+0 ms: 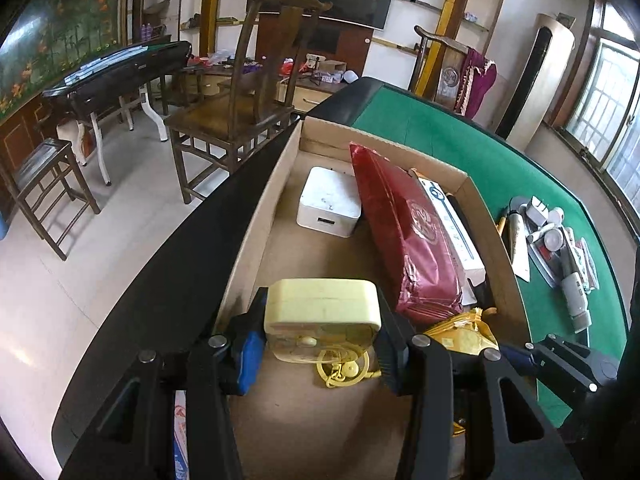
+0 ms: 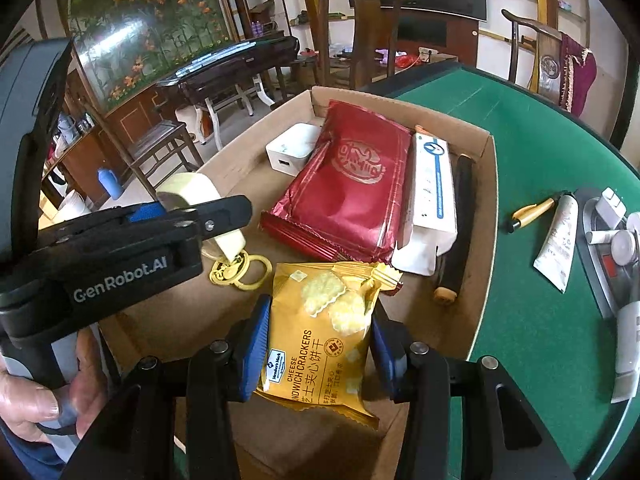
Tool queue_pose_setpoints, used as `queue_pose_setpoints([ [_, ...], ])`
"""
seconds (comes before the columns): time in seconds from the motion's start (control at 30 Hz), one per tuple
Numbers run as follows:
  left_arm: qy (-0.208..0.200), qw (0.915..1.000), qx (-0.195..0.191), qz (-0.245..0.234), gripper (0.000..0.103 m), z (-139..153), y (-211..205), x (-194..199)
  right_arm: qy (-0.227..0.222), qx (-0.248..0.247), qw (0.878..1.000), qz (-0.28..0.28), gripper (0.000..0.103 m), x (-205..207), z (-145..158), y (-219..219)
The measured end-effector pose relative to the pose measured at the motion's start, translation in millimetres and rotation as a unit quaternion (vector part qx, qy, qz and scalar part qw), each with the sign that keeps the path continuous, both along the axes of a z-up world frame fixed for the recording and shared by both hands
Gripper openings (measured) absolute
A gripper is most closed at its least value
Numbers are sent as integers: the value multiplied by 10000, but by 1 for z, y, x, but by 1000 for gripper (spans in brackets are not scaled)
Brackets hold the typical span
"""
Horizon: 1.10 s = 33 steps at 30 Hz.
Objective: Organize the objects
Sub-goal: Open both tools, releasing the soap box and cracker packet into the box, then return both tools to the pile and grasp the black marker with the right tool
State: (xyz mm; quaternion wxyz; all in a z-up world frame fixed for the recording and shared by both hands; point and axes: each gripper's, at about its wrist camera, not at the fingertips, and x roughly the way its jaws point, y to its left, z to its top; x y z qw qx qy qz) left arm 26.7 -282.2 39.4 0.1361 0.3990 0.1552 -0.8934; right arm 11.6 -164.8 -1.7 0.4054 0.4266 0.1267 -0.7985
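Left wrist view: the left gripper (image 1: 322,334) has its fingers (image 1: 250,354) pressed against both sides of a pale yellow case (image 1: 322,312), held low over the floor of the cardboard box (image 1: 260,240). A yellow ring and clasp (image 1: 342,368) hang from the case. Farther in the box lie a white adapter (image 1: 328,202), a red pouch (image 1: 408,236) leaning on a white carton (image 1: 456,232), and a yellow cracker pack (image 1: 460,334) just right of the case. The box sits on a green desk (image 1: 480,152); tubes and bottles (image 1: 556,240) lie on the felt well right of the box.

Right wrist view: the right gripper (image 2: 320,354) has its fingers (image 2: 252,350) clamped on the cracker pack (image 2: 324,324), at the near end of the box (image 2: 486,216). The left gripper (image 2: 208,216) appears at the left edge with the case (image 2: 200,200). The red pouch (image 2: 352,180), carton (image 2: 432,196) and a dark stick (image 2: 458,232) lie side by side; the adapter (image 2: 292,148) is beyond the pouch. A pen (image 2: 534,212) and a tube (image 2: 558,236) lie on the desk (image 2: 532,352).
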Motion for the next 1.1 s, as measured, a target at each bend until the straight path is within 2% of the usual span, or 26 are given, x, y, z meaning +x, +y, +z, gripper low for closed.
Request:
queue_pose_setpoints([
  [0.2,-159,9998,80,-27,46,-1,-5,-14,-38,19,10000,-16,56,-5,0,-2],
  [0.23,-187,9998,107,-30,47,-1,-6,-15,-37,18,10000,-32,60,-5,0,-1],
  [0.27,-196,9997,144,-29,48,-1,-7,-16,-40,-4,10000,-52,65,-4,1,0],
  [0.37,-153,9993,344,-43,58,-1,-10,-16,22,-85,9999,-87,73,-3,6,4],
  [0.47,-129,9989,440,-28,60,0,-11,-16,177,-100,9998,-89,75,1,13,7],
  [0.67,-82,9988,478,62,61,7,-11,-16,190,-279,9993,-151,75,1,22,17],
  [0.9,241,9992,330,5,61,32,12,0,145,-728,9955,-594,75,-7,38,77],
  [1.1,439,9973,116,-577,62,55,66,-1,241,-835,9891,-1189,75,-21,48,146],
])
